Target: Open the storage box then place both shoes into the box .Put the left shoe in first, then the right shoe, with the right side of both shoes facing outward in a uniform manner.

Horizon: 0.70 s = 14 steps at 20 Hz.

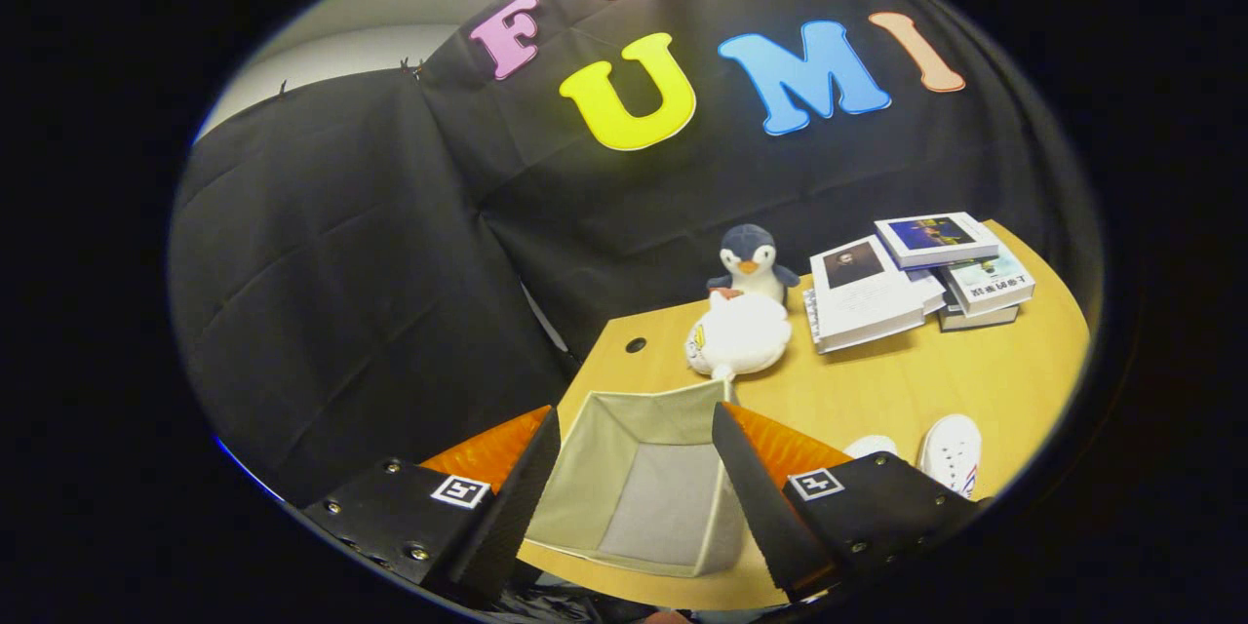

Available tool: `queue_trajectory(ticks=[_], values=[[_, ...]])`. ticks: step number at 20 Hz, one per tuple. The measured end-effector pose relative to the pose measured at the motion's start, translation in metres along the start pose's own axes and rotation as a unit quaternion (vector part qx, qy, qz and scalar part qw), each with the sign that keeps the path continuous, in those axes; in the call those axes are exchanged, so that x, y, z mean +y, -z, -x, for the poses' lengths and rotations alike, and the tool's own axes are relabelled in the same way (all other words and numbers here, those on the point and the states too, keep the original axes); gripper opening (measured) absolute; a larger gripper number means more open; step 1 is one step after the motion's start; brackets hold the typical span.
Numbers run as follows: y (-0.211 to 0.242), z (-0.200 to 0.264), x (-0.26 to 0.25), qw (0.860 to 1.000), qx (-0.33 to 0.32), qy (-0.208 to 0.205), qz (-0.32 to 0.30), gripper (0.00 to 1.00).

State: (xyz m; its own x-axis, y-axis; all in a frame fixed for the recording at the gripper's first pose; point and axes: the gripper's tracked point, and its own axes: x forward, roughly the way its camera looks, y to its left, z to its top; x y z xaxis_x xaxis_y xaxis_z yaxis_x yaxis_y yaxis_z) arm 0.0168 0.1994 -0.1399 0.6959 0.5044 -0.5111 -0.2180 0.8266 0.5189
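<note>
A beige fabric storage box (624, 429) stands open on the wooden table (926, 390), its mouth up and its inside bare. My gripper (634, 434) hovers above it, open, the fingers spread wide to either side of the box with nothing between them. Two white shoes lie on the table to the right of the right finger: one toe (868, 446) peeks just past the finger, the other shoe (951, 453) lies beside it with laces showing. Their rear parts are hidden behind the gripper.
Beyond the box a white plush toy (738, 333) lies on the table, with a penguin plush (751, 265) behind it. A stack of books (916, 283) sits at the far right. A small cable hole (636, 345) marks the table's left part.
</note>
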Motion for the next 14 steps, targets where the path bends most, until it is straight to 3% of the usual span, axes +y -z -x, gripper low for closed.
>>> queue_trajectory(ticks=[9,14], values=[[0.027,0.009,-0.102,0.996,0.032,0.074,0.034,0.98],[0.054,0.006,-0.142,0.993,0.063,0.095,0.035,0.98]])
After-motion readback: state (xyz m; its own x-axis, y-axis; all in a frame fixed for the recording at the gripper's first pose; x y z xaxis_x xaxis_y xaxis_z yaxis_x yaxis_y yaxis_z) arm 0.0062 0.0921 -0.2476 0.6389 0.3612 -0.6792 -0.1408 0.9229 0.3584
